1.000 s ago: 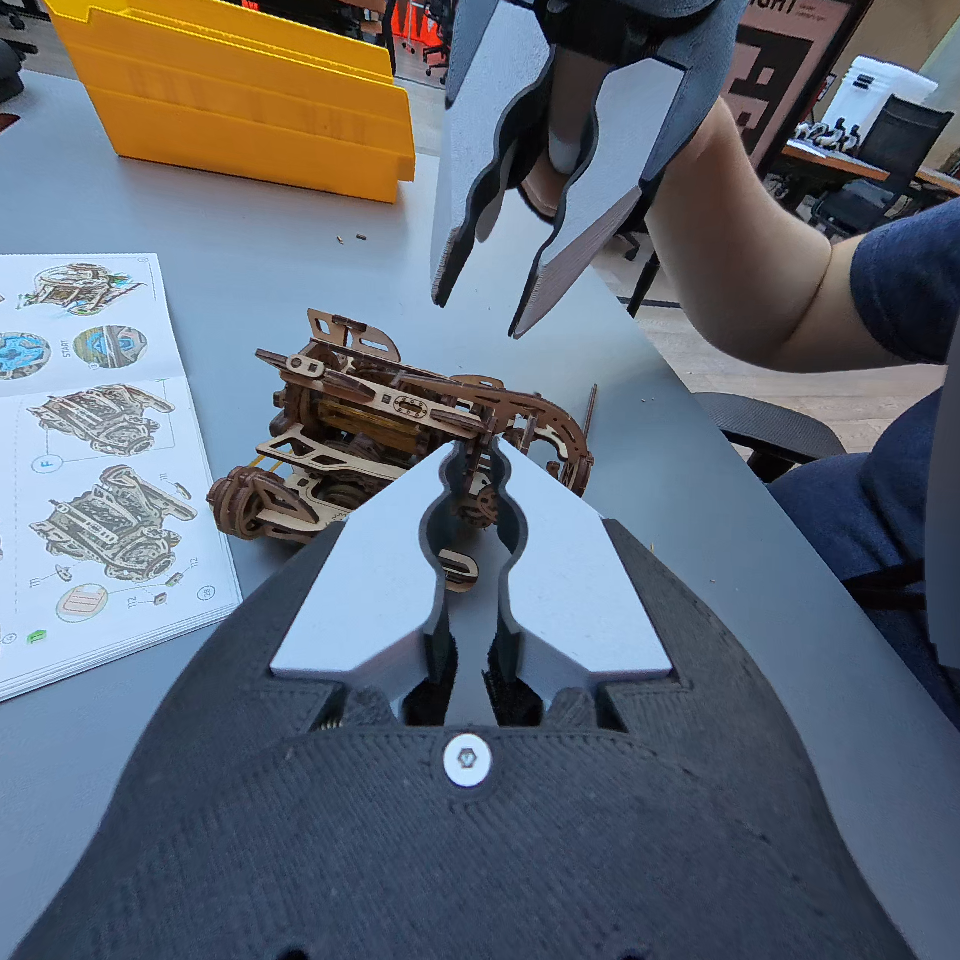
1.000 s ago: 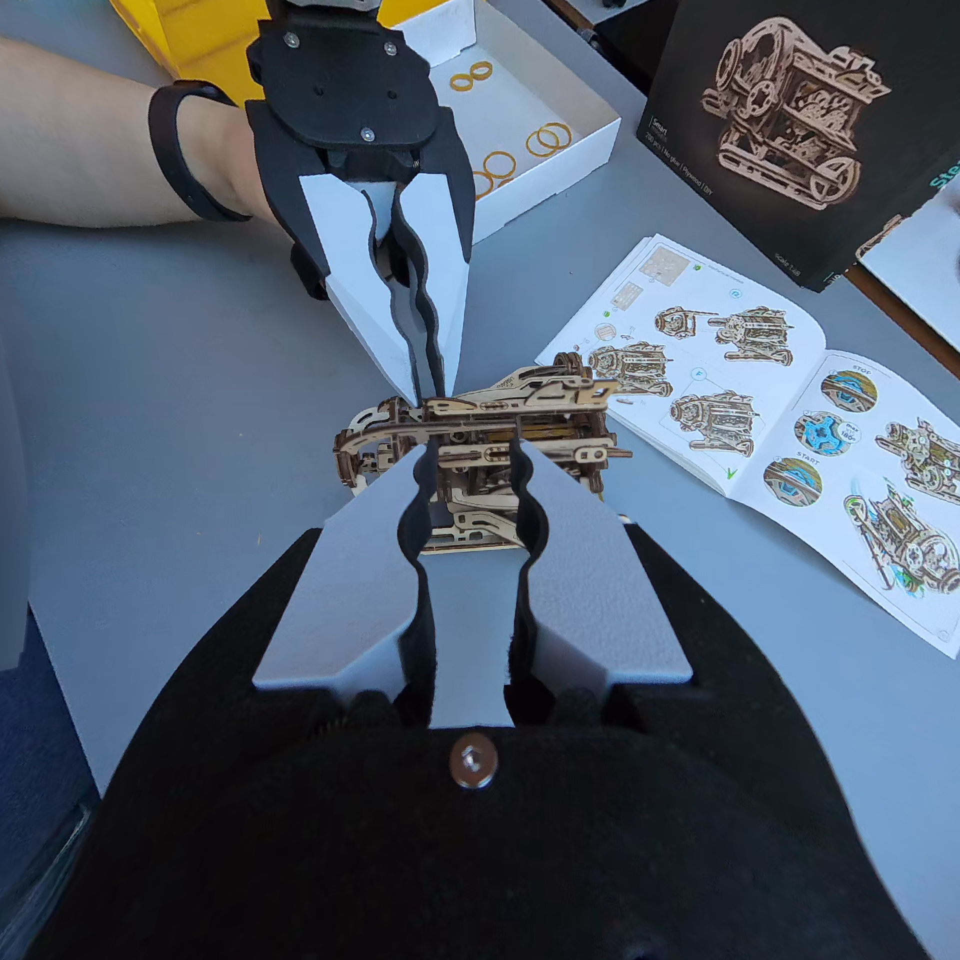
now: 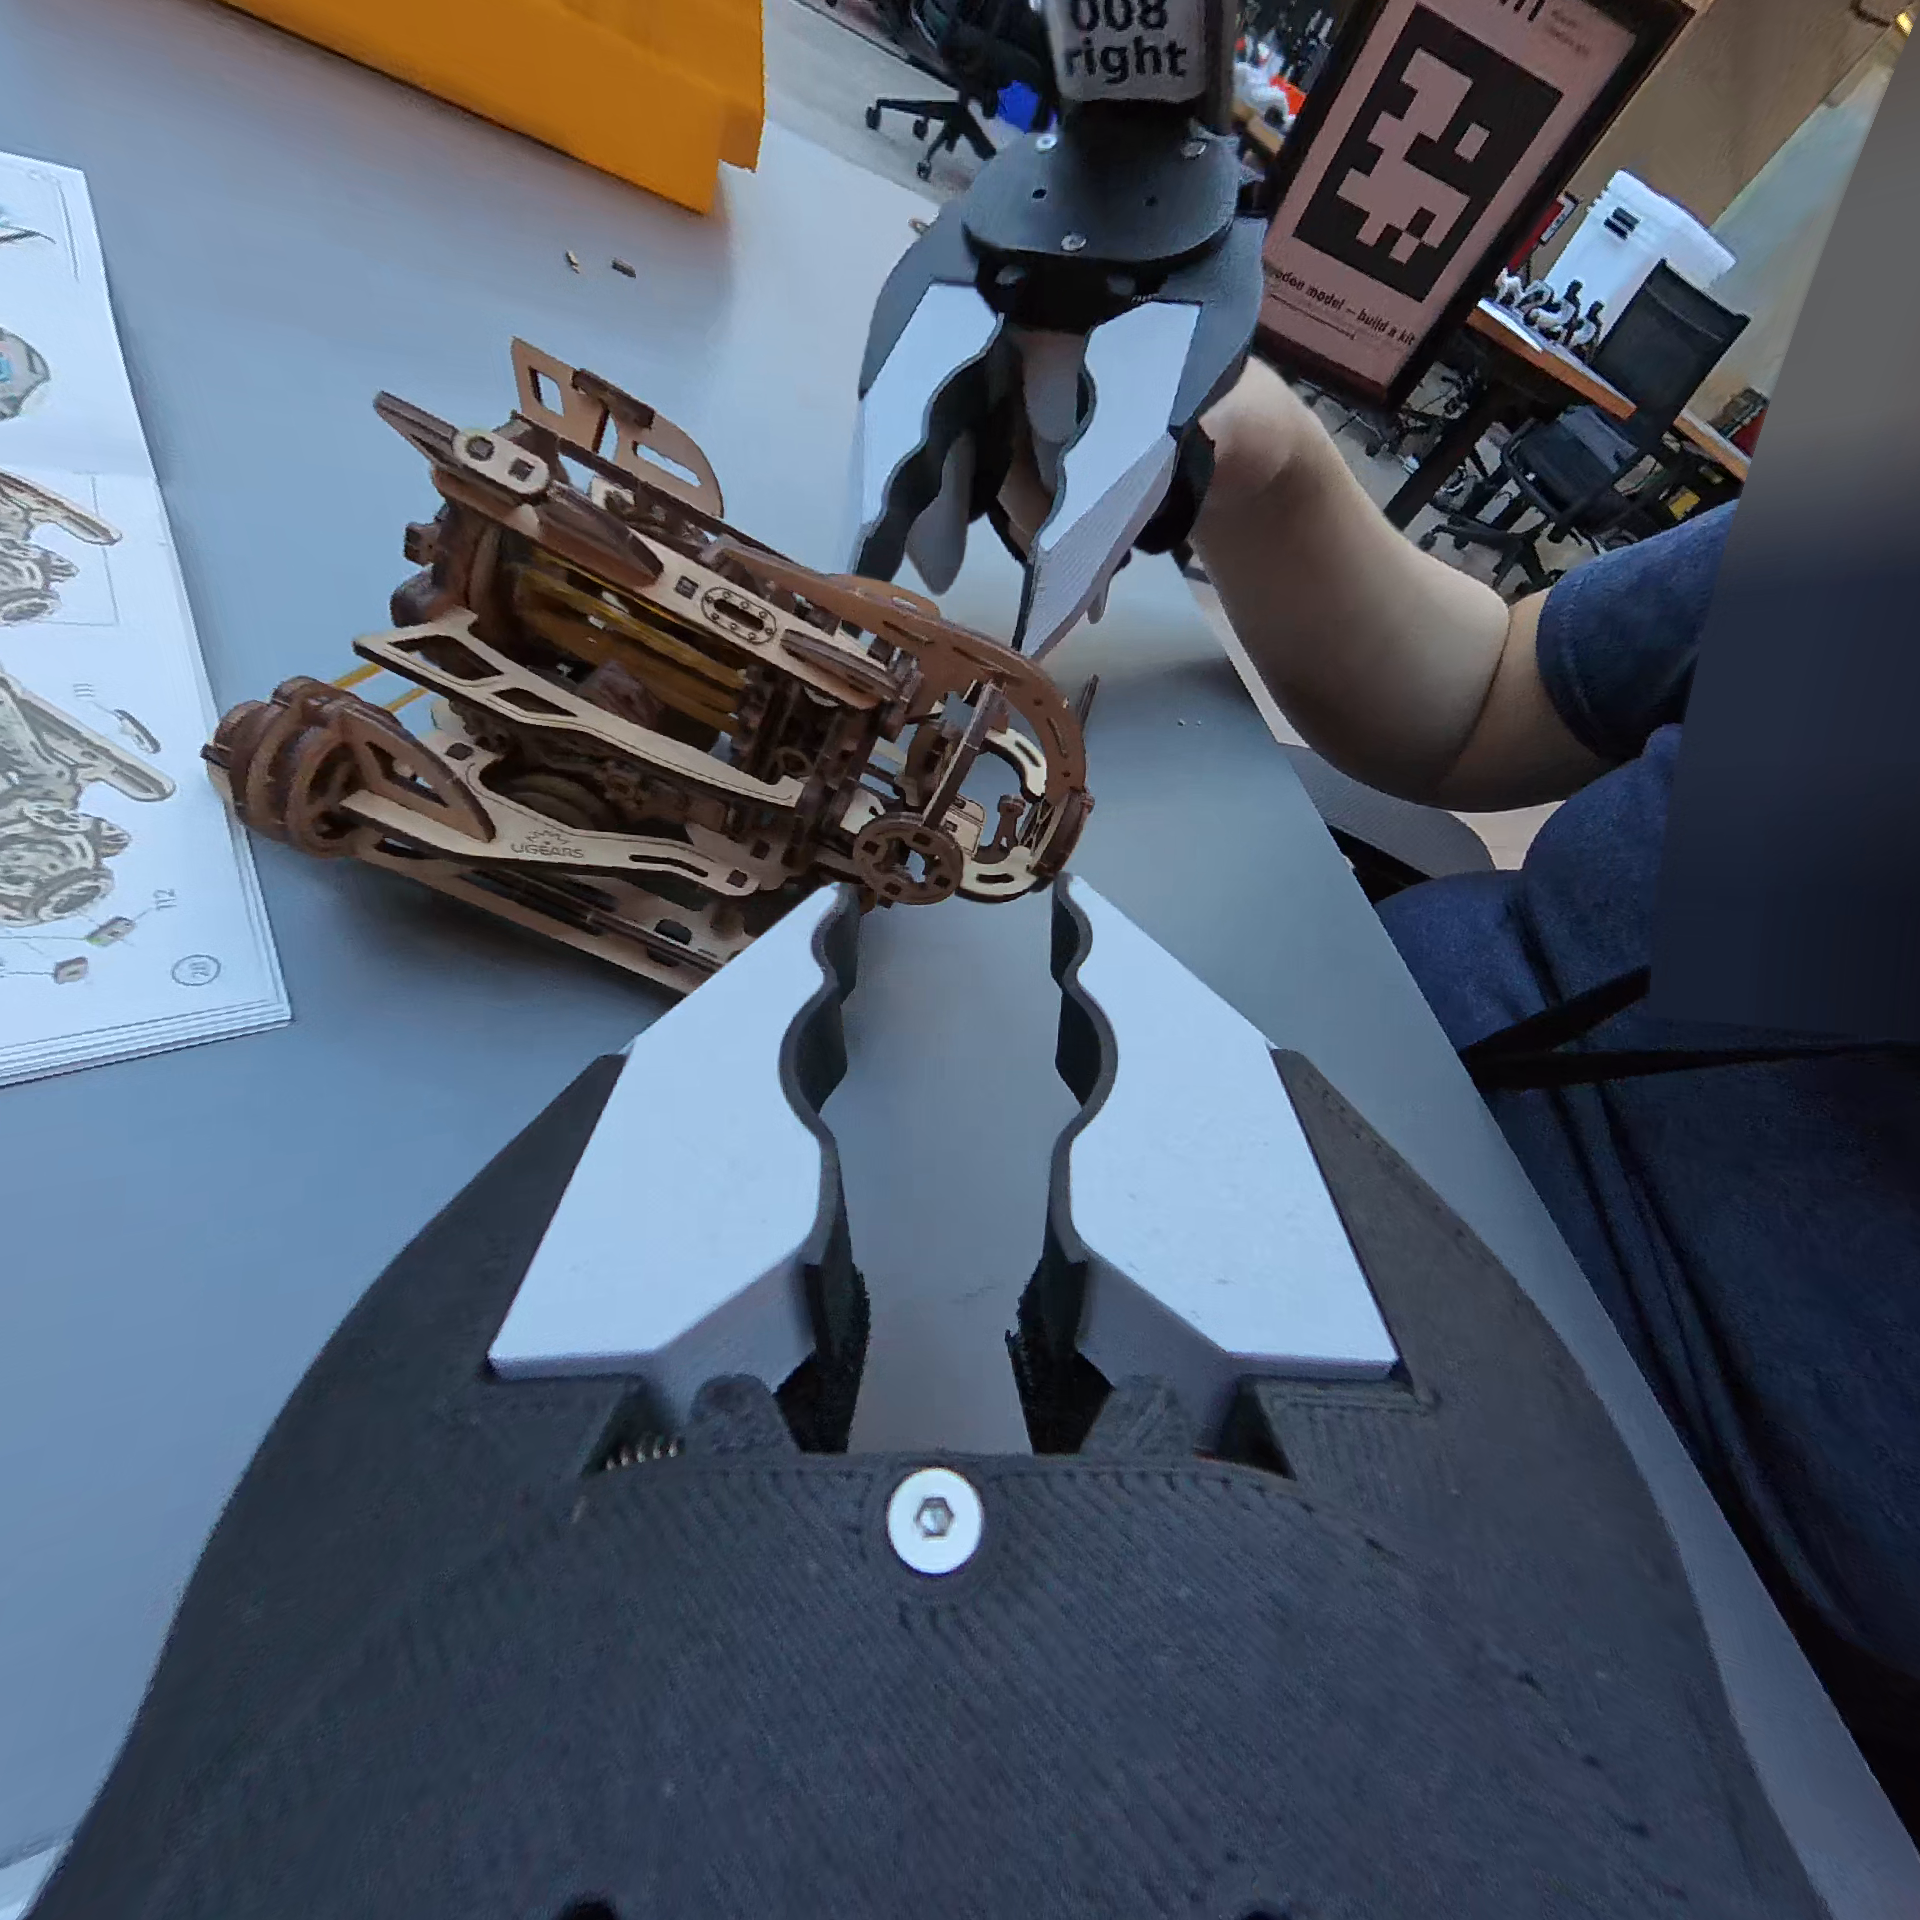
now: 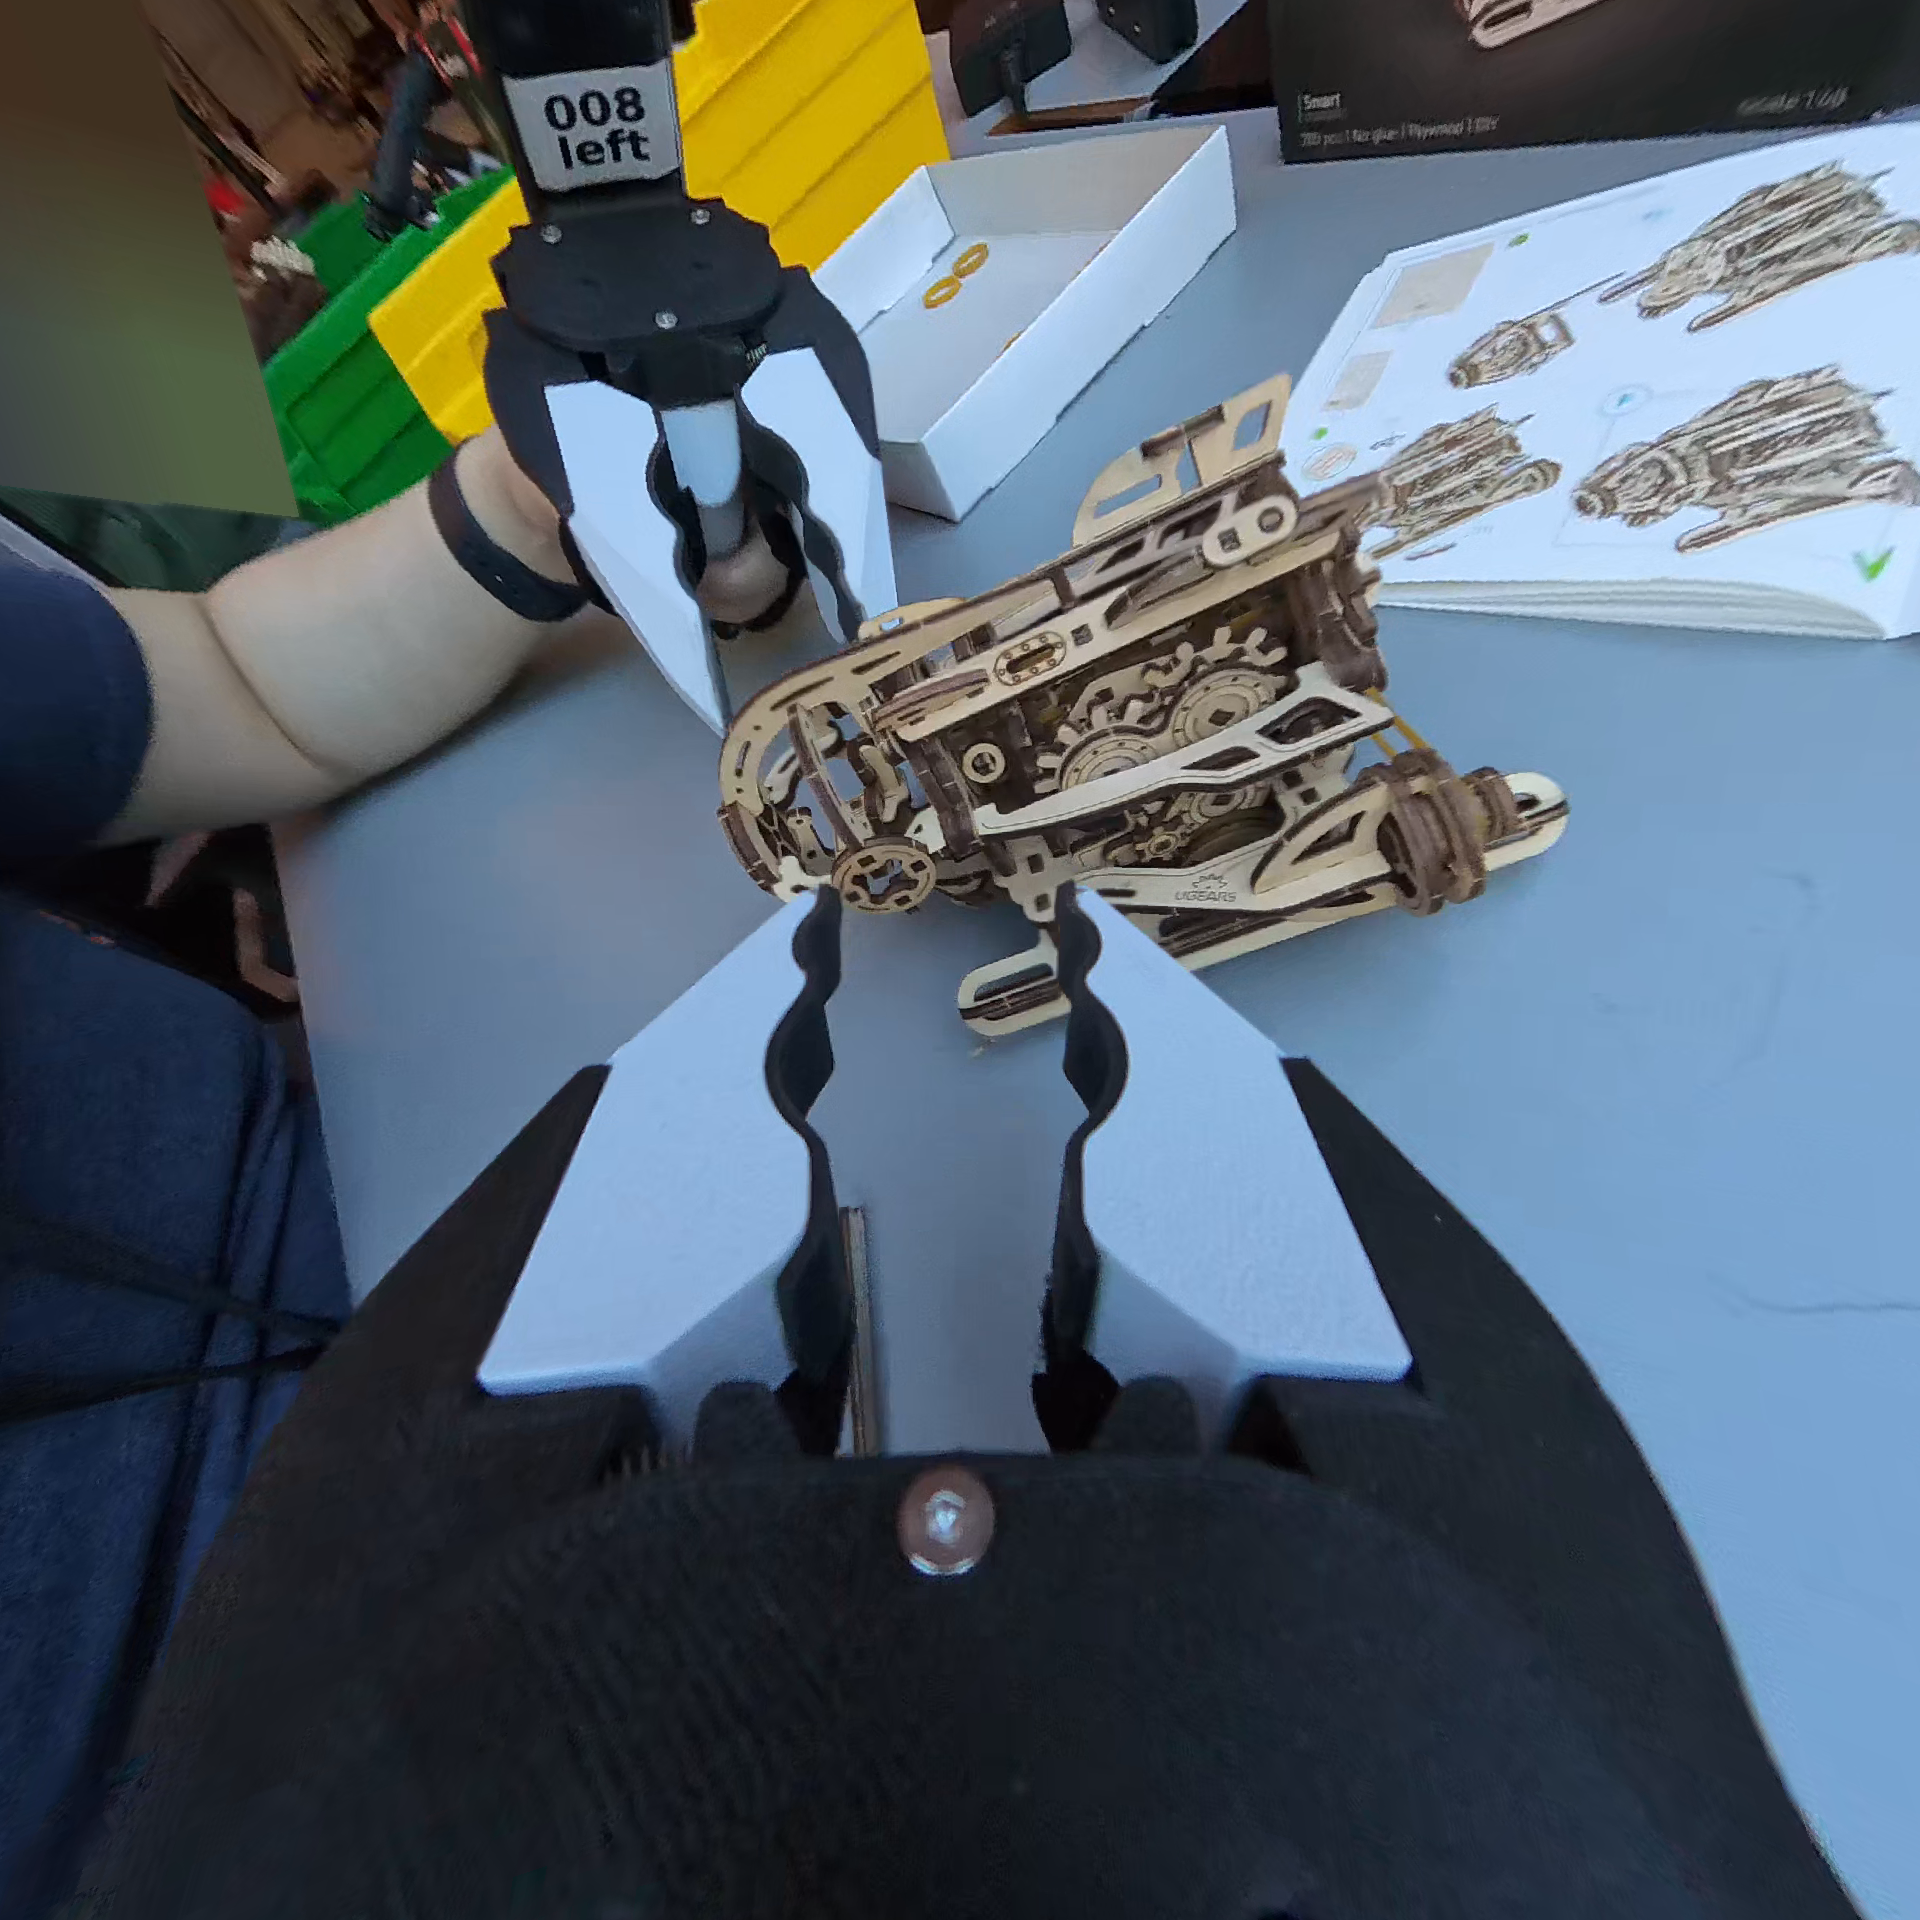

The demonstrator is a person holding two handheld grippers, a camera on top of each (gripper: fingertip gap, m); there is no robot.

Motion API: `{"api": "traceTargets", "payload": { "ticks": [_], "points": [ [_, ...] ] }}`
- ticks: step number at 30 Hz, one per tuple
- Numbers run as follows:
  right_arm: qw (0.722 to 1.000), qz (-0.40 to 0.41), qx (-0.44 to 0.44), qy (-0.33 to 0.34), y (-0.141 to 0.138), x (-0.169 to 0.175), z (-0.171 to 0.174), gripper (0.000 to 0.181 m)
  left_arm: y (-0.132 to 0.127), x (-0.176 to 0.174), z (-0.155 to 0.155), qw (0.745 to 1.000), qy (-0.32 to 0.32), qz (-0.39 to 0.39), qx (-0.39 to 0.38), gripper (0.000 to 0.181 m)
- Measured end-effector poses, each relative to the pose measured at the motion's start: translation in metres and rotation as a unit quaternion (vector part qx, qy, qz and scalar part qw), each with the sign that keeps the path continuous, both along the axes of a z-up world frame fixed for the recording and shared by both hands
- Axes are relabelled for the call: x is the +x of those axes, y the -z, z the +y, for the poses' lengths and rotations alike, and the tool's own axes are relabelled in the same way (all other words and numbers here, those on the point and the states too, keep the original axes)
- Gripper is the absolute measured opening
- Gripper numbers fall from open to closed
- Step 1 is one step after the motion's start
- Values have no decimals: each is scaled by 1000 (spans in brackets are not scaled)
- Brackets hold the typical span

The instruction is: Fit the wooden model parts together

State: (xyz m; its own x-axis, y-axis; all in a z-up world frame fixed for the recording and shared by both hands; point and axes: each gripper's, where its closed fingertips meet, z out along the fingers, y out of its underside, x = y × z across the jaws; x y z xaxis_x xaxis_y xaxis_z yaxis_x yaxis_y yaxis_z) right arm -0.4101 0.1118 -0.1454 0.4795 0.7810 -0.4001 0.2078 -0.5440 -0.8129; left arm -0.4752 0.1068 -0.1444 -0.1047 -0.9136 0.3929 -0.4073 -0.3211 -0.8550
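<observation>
A half-built wooden model (image 3: 665,717) lies tipped on the grey desk (image 3: 343,312), between two hand-held claws, close to the edge where the person sits. The left claw (image 3: 951,904) stands with jaws parted and nothing between them, tips just short of the small spoked wheel (image 3: 906,860) at the model's curved end. The right claw (image 4: 945,914) is likewise spread and empty, its tips close to that same wheel from the opposite side.

The model's long axis runs across the desk from the curved, hooped nose near the person toward the drum-like rollers (image 4: 1439,831) at the far end, close to the open instruction booklet (image 4: 1662,416). It rests tilted on a flat runner (image 4: 1013,987) rather than sitting square, gears (image 4: 1143,727) facing the right wrist view.

The risks appear plain enough. The fretwork is thin, and a claw closing on a slender arc or spoke could likely snap it. With the model leaning and neither claw gripping it, a push from one side may slide or roll it, possibly toward the near edge. A thin wooden stick (image 4: 857,1320) lies beneath the right claw and could be knocked off the desk unnoticed. A white tray (image 4: 1039,343) sits well clear.
</observation>
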Motion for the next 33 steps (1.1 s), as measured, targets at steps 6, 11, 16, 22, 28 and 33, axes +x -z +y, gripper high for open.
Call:
{"api": "traceTargets", "payload": {
  "ticks": [6, 11, 16, 22, 28, 33],
  "points": [
    [1000, 1, 0, -19, 6, -9, -4, 44, -3, 5, -5, 1000, -13, -12, 17, 35],
    [998, 40, -16, -43, 0, -18, -7, 51, -5, 10, -12, 1000, -8, -18, 15, 38],
    [997, 32, -12, -72, 1, -21, -15, 59, -5, 11, -15, 1000, -16, -19, 17, 41],
    [994, 24, -15, -102, -2, -10, -21, 65, -8, 23, -31, 1000, -6, -24, 19, 42],
    [992, 23, -27, -120, -2, 2, -15, 65, -5, 42, -41, 999, 10, -18, 24, 40],
    [993, 4, -19, -120, -1, 13, -6, 64, -5, 62, -46, 999, 18, -17, 25, 40]
  ]
}}
